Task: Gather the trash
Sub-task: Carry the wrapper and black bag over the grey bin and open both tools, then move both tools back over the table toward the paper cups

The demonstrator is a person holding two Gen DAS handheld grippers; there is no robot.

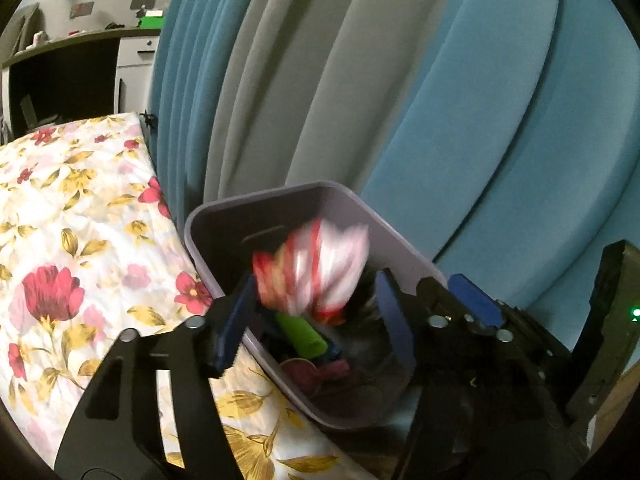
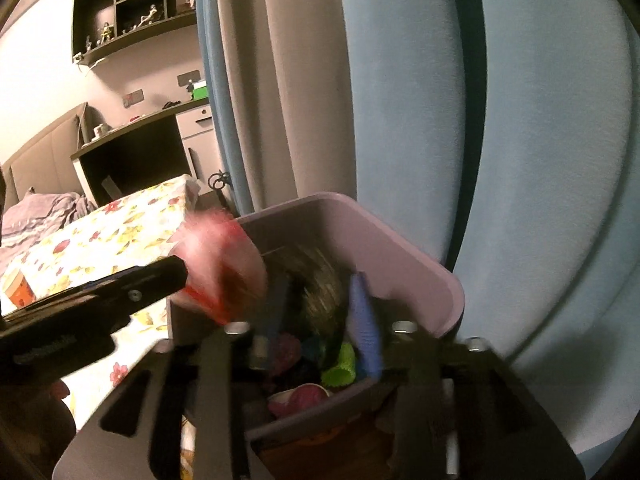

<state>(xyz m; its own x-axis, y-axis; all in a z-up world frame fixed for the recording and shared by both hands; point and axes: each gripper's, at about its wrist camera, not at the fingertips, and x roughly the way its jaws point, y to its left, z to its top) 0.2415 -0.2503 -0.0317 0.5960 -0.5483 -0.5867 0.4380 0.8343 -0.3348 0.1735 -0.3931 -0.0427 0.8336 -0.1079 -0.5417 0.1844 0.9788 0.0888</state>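
Left hand-held gripper point(image 1: 316, 316): matte black frame with triangular cut-outs, silver round screw heads at the finger pivots, dark blue finger pads point(image 1: 394, 312). Right hand-held gripper point(image 2: 320, 332): same black cut-out frame, silver screws, blue ribbed pads point(image 2: 364, 328); its housing carries a small green indicator light.

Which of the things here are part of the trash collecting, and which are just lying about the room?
Part of the job:
- grey bin
- red-and-white wrapper, blurred above the bin
- green item in the bin
- left gripper and right gripper, jaws open

Just lying about:
- floral bedspread
- blue-and-grey curtain
- wall shelf
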